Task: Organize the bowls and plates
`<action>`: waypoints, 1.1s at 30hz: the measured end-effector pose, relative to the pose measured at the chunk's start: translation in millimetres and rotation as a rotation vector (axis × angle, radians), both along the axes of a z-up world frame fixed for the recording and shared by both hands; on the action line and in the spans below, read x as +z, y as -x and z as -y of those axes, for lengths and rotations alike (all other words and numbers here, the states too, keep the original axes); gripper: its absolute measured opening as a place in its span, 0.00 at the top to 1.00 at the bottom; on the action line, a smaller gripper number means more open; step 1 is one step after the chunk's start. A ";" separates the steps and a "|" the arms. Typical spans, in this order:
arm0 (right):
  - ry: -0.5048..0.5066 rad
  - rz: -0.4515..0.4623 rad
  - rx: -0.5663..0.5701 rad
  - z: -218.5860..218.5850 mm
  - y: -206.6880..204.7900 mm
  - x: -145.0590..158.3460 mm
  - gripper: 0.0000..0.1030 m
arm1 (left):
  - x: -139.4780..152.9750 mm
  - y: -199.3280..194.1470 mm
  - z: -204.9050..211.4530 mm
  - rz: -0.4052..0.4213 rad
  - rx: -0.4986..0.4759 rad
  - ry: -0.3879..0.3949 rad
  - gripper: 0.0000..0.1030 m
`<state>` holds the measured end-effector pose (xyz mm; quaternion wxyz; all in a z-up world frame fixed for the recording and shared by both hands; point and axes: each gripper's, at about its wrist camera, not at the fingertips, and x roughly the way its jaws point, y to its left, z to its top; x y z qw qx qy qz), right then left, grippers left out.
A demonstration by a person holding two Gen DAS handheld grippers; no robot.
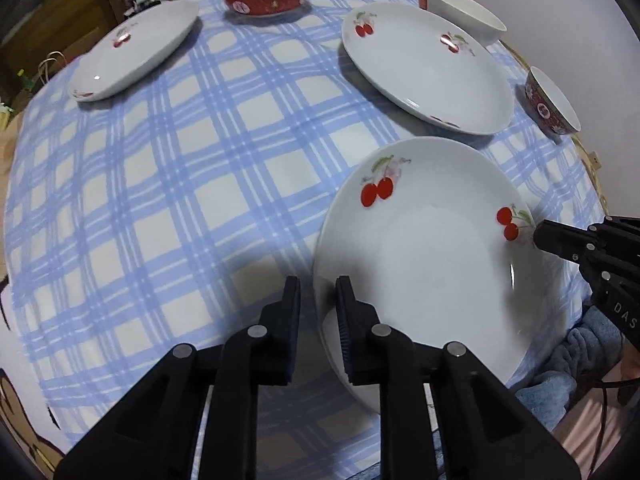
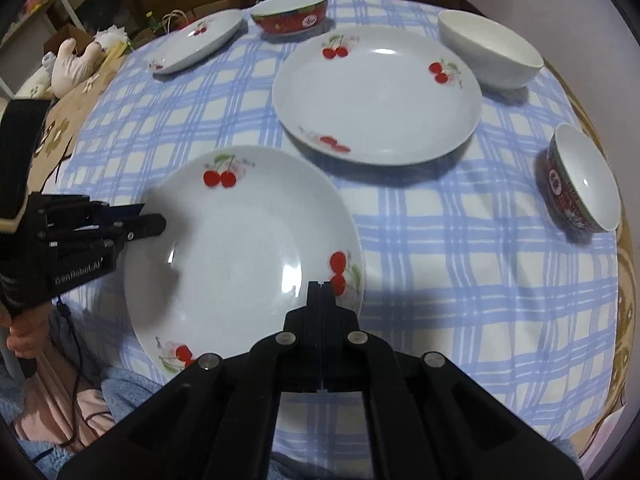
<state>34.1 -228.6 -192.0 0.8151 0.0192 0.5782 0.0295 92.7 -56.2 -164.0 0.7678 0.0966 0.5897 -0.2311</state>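
The nearest cherry plate (image 2: 240, 248) lies on the blue checked tablecloth (image 1: 168, 184), its left rim between the narrowly parted fingers of the left gripper (image 1: 318, 300). The right gripper (image 2: 322, 292) is clamped on the plate's right rim

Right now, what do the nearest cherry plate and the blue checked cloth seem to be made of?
Nearest cherry plate: probably glazed ceramic or porcelain; glossy white surface with sharp light reflections and printed cherries.
Blue checked cloth: looks like soft woven fabric, matte, no shine, lying slightly uneven.
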 end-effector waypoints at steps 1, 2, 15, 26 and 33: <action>-0.002 0.001 -0.007 0.9 0.0 0.3 0.99 | 1.2 -1.0 -0.7 0.001 0.007 0.002 0.80; -0.003 0.001 -0.013 1.5 -0.6 0.2 0.99 | 2.0 -1.6 -2.0 0.000 0.013 0.007 0.80; -0.011 0.067 -0.090 18.1 -6.2 16.8 0.99 | 27.4 -4.0 -16.3 0.123 0.051 0.003 0.73; -0.012 0.112 -0.192 45.6 -8.1 36.8 0.87 | 55.4 -3.7 -30.9 0.203 0.092 0.015 0.37; 0.019 0.210 -0.210 54.8 -5.9 63.4 0.39 | 87.3 -8.4 -28.3 0.264 0.097 0.026 0.14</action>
